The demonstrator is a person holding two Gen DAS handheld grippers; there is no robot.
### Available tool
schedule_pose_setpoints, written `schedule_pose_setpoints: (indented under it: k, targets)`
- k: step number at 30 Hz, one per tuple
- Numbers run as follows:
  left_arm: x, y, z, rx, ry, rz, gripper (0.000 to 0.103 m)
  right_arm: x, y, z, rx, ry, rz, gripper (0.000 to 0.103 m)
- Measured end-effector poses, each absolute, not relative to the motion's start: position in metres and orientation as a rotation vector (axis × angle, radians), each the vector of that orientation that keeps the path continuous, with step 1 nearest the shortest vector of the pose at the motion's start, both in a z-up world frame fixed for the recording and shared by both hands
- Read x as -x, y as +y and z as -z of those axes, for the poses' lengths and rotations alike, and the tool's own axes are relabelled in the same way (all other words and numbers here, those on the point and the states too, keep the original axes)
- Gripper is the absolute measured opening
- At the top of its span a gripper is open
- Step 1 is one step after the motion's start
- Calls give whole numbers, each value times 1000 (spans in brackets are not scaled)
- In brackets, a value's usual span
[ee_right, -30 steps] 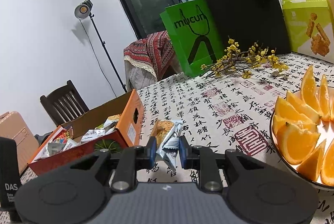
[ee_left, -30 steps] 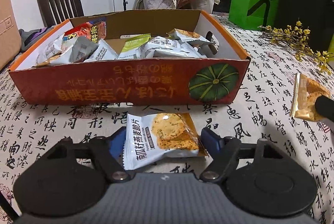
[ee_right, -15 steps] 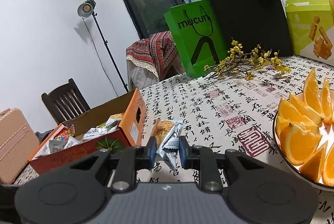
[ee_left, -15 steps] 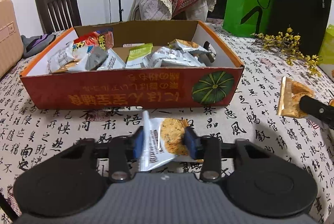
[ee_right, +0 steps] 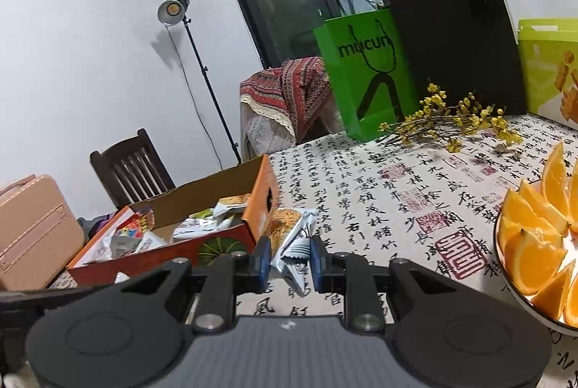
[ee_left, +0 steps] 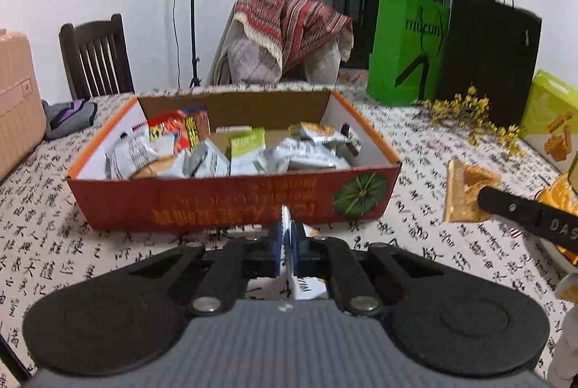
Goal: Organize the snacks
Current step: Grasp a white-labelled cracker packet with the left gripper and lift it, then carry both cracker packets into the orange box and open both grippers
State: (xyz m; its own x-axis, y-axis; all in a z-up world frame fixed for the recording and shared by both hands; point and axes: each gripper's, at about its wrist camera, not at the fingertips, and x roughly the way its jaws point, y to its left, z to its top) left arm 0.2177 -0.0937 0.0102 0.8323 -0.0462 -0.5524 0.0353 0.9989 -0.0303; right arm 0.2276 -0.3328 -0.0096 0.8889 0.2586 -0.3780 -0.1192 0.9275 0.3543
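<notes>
A red and orange cardboard box (ee_left: 231,207) holds several snack packets (ee_left: 289,153). In the left wrist view my left gripper (ee_left: 287,243) is shut on a white cracker packet (ee_left: 305,285), pinched thin and edge-on, lifted just in front of the box's front wall. In the right wrist view my right gripper (ee_right: 290,258) is shut on a silver and orange snack packet (ee_right: 294,240) above the tablecloth, beside the box's (ee_right: 262,203) end wall. From the left wrist view that packet's gold side (ee_left: 466,193) shows at the right, with one of the right gripper's fingers (ee_left: 523,218) on it.
A plate of orange wedges (ee_right: 500,265) sits close on the right. A yellow flower sprig (ee_right: 451,120), a green bag (ee_right: 365,70), a black bag (ee_right: 451,37) and a yellow-green carton (ee_right: 549,70) line the table's far side. A chair (ee_left: 95,55) and a pink suitcase (ee_left: 16,99) stand at the left.
My left gripper closed on the cracker packet that lay flat on the table and raised it; the packet now stands edge-on between the pads. The right gripper kept still with its packet.
</notes>
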Motion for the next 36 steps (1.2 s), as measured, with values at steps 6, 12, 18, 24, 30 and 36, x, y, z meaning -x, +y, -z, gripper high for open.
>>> schedule_pose_setpoints:
  k: [6, 12, 18, 24, 30, 36]
  targets:
    - [-208, -81, -21, 38, 548, 52, 5, -223, -320, 2, -313, 427, -217, 22]
    - [-207, -67, -26, 67, 544, 88, 7, -220, -310, -4, -298, 416, -232, 22]
    - [-215, -80, 6, -41, 641, 168, 80, -216, -309, 3, -306, 434, -228, 22]
    - [-233, -91, 40, -153, 728, 215, 90, -209, -316, 11, -308, 454, -216, 22]
    - [-241, -82, 48, -95, 738, 234, 55, -208, -318, 13, -309, 460, -213, 22]
    - [-233, -73, 38, -41, 714, 215, 47, -209, -313, 14, -302, 466, -226, 22]
